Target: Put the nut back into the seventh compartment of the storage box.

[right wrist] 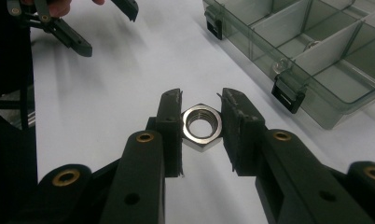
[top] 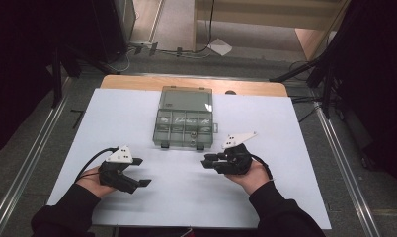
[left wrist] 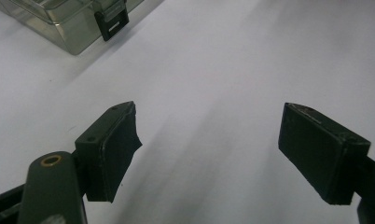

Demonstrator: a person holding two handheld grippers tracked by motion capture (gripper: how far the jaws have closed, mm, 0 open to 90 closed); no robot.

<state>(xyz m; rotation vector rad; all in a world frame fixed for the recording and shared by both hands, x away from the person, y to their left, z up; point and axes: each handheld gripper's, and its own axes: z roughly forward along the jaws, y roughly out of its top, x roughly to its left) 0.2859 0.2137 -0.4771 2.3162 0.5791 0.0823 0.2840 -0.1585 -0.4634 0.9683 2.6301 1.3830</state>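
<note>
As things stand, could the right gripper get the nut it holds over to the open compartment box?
Probably yes. The right gripper grips the hex nut between its fingers, and the compartment box lies open nearby, with bare white table between and nothing blocking.

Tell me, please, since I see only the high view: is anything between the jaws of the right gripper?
Observer: Yes, the right gripper is clamped on a shiny steel hex nut, pads on two opposite flats.
Operator: Thank you. Which way does its hole face?
Observer: The threaded hole faces the right gripper view's camera.
Operator: And the left gripper?
Observer: The left gripper stands wide open above the white table sheet, with nothing between its jaws.
</note>
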